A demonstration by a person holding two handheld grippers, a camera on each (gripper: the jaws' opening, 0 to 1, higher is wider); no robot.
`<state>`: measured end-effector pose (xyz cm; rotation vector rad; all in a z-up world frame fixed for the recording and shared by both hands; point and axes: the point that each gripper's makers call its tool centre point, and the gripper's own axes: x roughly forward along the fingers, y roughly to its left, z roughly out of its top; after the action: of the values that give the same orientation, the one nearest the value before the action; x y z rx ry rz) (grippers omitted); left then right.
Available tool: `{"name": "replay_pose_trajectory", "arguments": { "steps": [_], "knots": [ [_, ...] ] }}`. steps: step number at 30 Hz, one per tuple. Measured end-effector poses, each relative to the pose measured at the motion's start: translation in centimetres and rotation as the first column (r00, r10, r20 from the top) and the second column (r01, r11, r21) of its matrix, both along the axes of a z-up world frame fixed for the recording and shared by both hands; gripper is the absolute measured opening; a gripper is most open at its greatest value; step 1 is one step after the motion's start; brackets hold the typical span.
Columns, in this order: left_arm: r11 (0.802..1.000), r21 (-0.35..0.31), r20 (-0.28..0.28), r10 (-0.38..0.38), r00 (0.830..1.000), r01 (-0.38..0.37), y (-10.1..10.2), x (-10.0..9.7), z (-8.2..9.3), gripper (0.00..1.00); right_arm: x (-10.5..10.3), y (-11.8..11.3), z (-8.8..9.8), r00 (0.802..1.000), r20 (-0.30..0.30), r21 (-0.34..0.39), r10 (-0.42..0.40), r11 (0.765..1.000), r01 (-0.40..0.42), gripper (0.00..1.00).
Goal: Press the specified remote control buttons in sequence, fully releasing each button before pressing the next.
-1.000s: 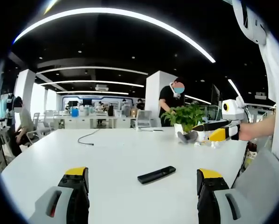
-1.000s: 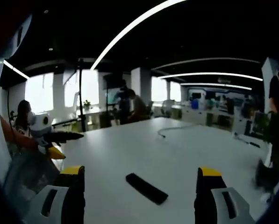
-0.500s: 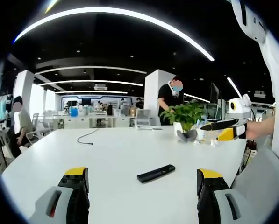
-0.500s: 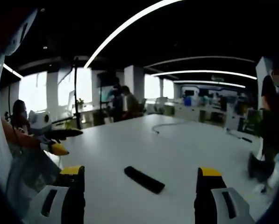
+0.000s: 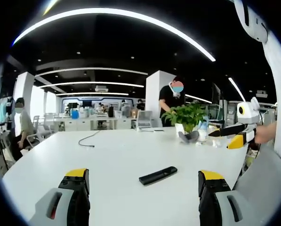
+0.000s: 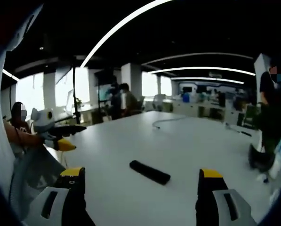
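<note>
both tongs (image 5: 139, 181) gape above remote (image 5: 157, 175)

Open-plan office: white meeting table (image 5: 121, 150), rows of desks (image 5: 91, 123), seated people (image 5: 19, 125).

In the right gripper view, the right gripper (image 6: 138, 197) rises from the bottom edge with its two yellow-tipped jaws spread wide apart and nothing between them. Above the gap, near the frame's centre, a black remote control (image 6: 149, 172) lies flat on the white table (image 6: 178, 146), slanting from upper left to lower right. At the left edge the left gripper (image 6: 69, 139) hangs over the table's rim, held by a person's hand (image 6: 34, 140). A dark cable (image 6: 161, 122) lies farther back on the table. Blurred people stand in the background.
</note>
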<state>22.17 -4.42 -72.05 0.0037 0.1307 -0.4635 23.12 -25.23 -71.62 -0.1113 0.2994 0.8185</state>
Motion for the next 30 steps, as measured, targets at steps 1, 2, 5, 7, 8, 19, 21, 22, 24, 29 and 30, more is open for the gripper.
{"name": "replay_pose_trajectory", "arguments": {
  "steps": [1, 2, 5, 7, 8, 19, 21, 22, 24, 29, 30],
  "knots": [
    [1.000, 0.001, -0.001, 0.000, 1.000, 0.000, 0.0, 0.0, 0.0, 1.00, -0.2, 0.0, -0.1, 1.000, -0.001, -0.003, 0.000, 1.000, 0.000, 0.99],
    [1.000, -0.002, -0.002, -0.003, 1.000, 0.003, -0.1, 0.0, 0.0, 1.00, -0.3, 0.0, -0.2, 1.000, -0.002, -0.003, -0.003, 1.000, 0.003, 0.99],
    [1.000, 0.012, -0.020, -0.010, 1.000, 0.010, -0.3, -0.3, -0.2, 1.00, -0.7, 0.1, -0.5, 1.000, -0.023, 0.024, -0.004, 1.000, 0.005, 0.99],
    [1.000, 0.011, -0.029, -0.016, 0.999, 0.017, -0.4, -0.3, -0.3, 1.00, -1.0, 0.2, -0.9, 1.000, -0.026, 0.005, -0.005, 1.000, 0.005, 0.99],
    [1.000, 0.007, -0.034, -0.020, 0.999, 0.021, -0.5, -0.3, -0.4, 1.00, -1.2, 0.2, -1.0, 1.000, -0.023, -0.005, -0.001, 1.000, 0.001, 0.99],
    [0.999, -0.041, -0.023, -0.003, 1.000, 0.002, -0.2, -0.2, 0.2, 1.00, -2.1, -1.2, -1.1, 1.000, 0.015, -0.036, -0.012, 0.999, 0.013, 0.99],
    [0.999, -0.043, -0.029, 0.001, 1.000, -0.002, -0.1, -0.2, 0.1, 1.00, -2.3, -1.5, -1.3, 1.000, 0.017, -0.045, -0.017, 0.999, 0.018, 0.98],
    [0.999, -0.042, -0.030, 0.002, 1.000, -0.004, 0.0, -0.1, 0.1, 1.00, -2.4, -1.7, -1.4, 1.000, 0.017, -0.049, -0.019, 0.999, 0.020, 0.98],
    [0.999, -0.032, -0.038, 0.009, 0.999, -0.010, 0.1, -0.1, -0.1, 1.00, -2.3, -2.2, -1.6, 0.999, 0.029, -0.050, -0.041, 0.998, 0.042, 0.97],
    [0.999, -0.039, -0.049, 0.012, 0.999, -0.014, 0.2, -0.1, -0.3, 1.00, -1.7, -2.8, -1.6, 0.996, 0.036, -0.045, -0.084, 0.995, 0.086, 0.92],
    [0.999, -0.037, -0.050, 0.014, 0.999, -0.016, 0.2, -0.1, -0.3, 1.00, -1.5, -3.0, -1.6, 0.995, 0.030, -0.033, -0.096, 0.995, 0.097, 0.92]
  ]
}}
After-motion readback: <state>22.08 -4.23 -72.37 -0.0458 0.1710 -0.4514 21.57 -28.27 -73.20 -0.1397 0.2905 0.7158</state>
